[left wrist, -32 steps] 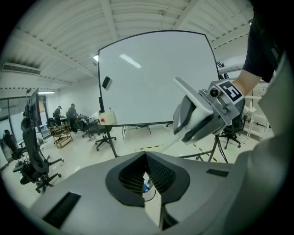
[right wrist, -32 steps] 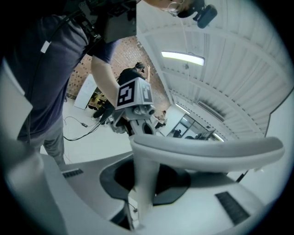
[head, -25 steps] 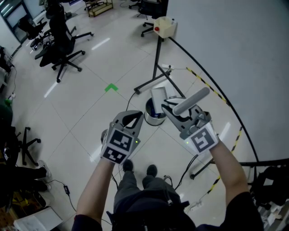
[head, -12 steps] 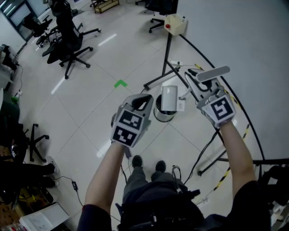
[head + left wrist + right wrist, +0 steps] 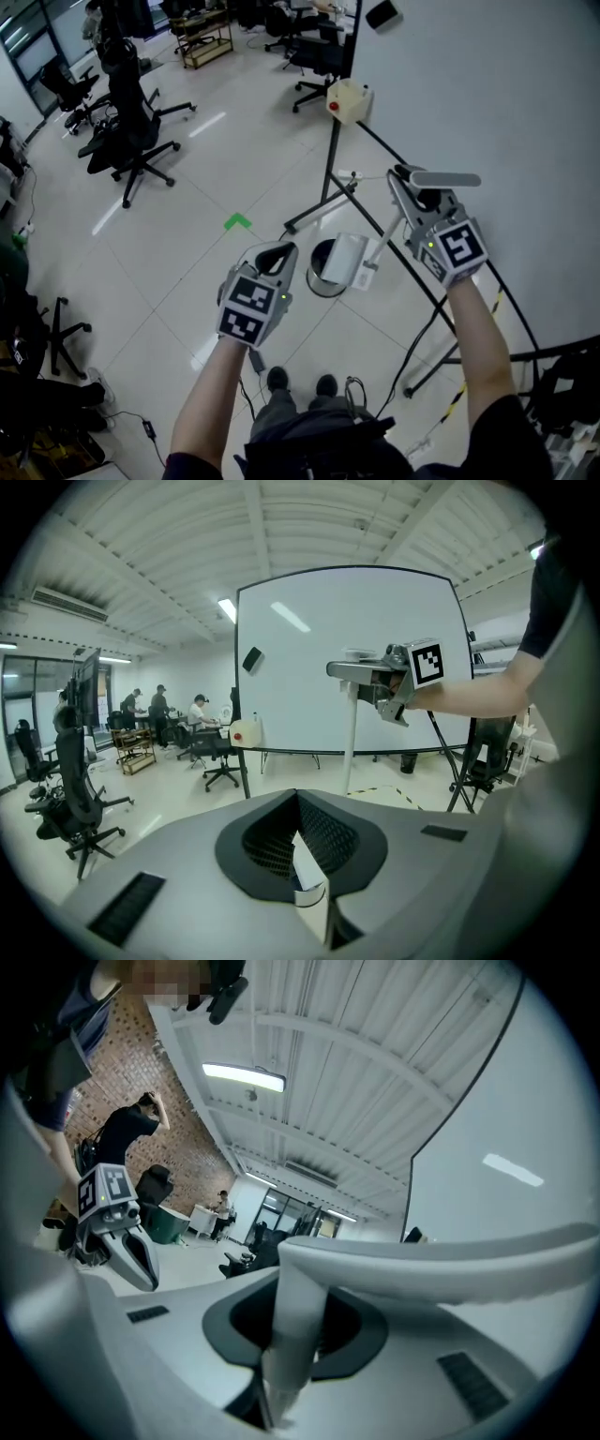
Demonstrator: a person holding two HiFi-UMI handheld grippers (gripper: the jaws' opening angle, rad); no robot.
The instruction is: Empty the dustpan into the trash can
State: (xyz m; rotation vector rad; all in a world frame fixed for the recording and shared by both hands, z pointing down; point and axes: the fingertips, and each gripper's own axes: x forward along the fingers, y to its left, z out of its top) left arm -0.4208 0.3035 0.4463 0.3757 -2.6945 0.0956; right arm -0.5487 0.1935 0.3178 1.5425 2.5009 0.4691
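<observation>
Head view: the dustpan [image 5: 345,260] is seen tilted over the mouth of the trash can [image 5: 312,280], which stands on the pale tiled floor [image 5: 187,187] just in front of the person's feet. The pan covers the can's right rim, and whether the two touch cannot be told. The dustpan's long pole is clamped between the jaws of the right gripper [image 5: 410,190], and the grey crossbar grip at its top is shown just above those jaws. This is confirmed in the right gripper view, where the pale pole [image 5: 298,1321] is pressed in the dark opening between the jaws. The left gripper [image 5: 277,253] is held beside the can, to its left in the picture. In the left gripper view its jaws are seen brought together, with only a thin white strip at their seam that cannot be identified. A whiteboard [image 5: 487,84] on a black stand is seen to the right, and office chairs [image 5: 127,141] are scattered further off.
</observation>
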